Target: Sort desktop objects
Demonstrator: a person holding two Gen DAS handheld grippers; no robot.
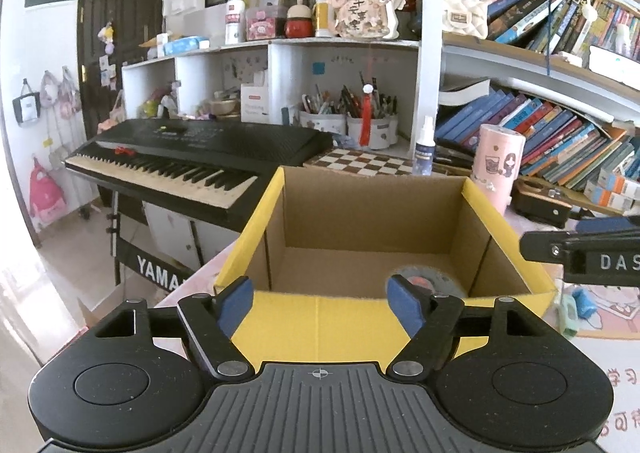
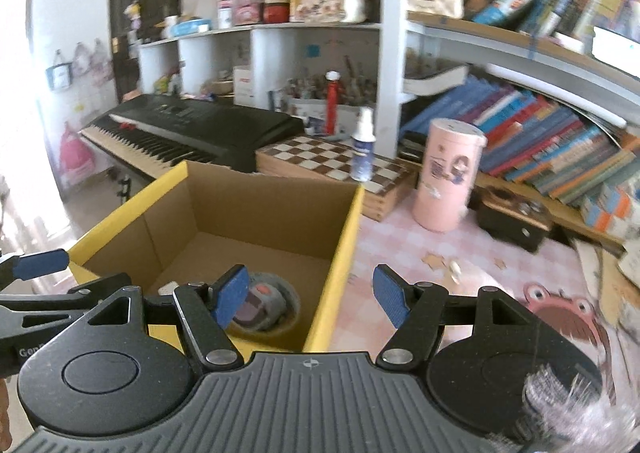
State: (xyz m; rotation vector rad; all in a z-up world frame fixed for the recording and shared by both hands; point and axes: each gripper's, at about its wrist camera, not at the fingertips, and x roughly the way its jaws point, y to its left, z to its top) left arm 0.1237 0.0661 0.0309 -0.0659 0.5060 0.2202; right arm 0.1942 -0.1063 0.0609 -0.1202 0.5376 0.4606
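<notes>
A yellow-sided cardboard box [image 1: 384, 237] sits open on my pink desk [image 2: 404, 249], in front of a black keyboard [image 1: 192, 149]. A round grey object [image 2: 268, 305] lies inside the box. My left claw [image 1: 320, 301] and right claw [image 2: 312, 293] both gape wide, holding nothing.

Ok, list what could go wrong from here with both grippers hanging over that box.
1. The left hand-held gripper and right hand-held gripper both hang open and empty by the yellow cardboard box; the right one's finger already juts in at the left view's edge, so they could collide.
2. A finger catching the box's rim might drag it across the pink tablecloth.
3. The pink canister and spray bottle stand upright nearby; a wide swing could topple them.
</notes>
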